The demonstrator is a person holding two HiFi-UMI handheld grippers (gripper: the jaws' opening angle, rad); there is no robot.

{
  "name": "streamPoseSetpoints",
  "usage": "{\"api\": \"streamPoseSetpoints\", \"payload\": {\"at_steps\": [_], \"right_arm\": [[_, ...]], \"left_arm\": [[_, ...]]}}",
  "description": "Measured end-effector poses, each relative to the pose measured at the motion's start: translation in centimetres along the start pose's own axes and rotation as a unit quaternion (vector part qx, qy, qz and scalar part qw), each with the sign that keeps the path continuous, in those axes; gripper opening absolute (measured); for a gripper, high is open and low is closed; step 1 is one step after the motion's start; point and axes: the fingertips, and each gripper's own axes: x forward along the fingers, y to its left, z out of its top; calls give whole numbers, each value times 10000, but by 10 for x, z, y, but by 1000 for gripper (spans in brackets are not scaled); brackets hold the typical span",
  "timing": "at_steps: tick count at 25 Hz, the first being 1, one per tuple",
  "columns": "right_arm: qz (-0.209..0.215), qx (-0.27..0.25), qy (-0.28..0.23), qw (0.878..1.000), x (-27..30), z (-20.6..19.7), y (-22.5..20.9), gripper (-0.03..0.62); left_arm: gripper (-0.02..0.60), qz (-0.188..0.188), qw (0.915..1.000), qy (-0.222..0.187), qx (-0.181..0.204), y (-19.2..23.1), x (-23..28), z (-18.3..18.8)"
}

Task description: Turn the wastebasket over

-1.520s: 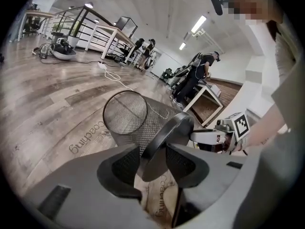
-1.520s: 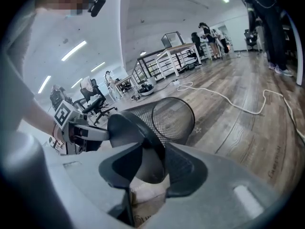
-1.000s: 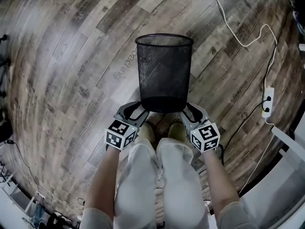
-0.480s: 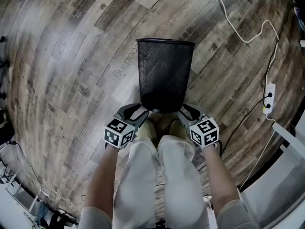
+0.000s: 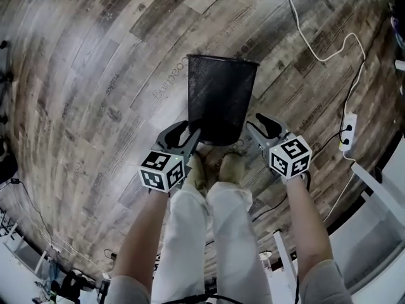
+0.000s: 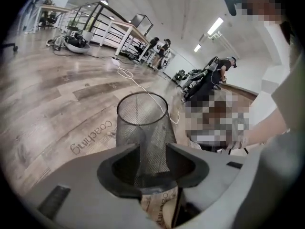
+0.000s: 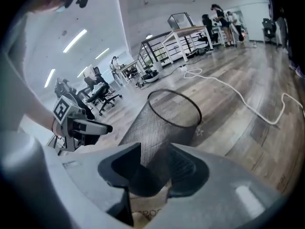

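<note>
The plank floor (image 5: 95, 75) bears the wastebasket (image 5: 221, 100), which stands mouth up just ahead of the person's shoes (image 5: 231, 166), so the turning over is not yet done. The left gripper (image 5: 190, 130) sits at its lower left edge, jaws wide and clamping nothing (the mesh shows only beyond the gap). The right gripper (image 5: 254, 122), just beside the lower right, has just been opening, with nothing between its jaws; gripping, tipping and setting down all remain.

The left tongs (image 6: 152, 149) cover the wastebasket's (image 6: 142, 120) lower corners from me. The white cable (image 5: 296, 19) runs off the head view's far edge. The far people (image 6: 159, 46) are too small to tell.
</note>
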Motion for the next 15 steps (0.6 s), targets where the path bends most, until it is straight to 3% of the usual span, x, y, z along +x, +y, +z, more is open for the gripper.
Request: {"api": "streamPoseSetpoints", "payload": {"at_steps": [3,8,12,15], "right_arm": [[72,-580,-24,9983,13,47,-14,186],[-22,-1536,77,9881,36,124,-44,218],[310,-1844,760,9794,62,137,-45,222],[670,-2072,1404,9659,79,132,-42,233]], "left_arm": [[164,53,9999,99,75,-9,14,10],[164,80,9975,698,53,-26,46,-4],[164,49,9965,811,179,-29,52,-22],[164,-25,9967,790,161,-29,53,-19]]}}
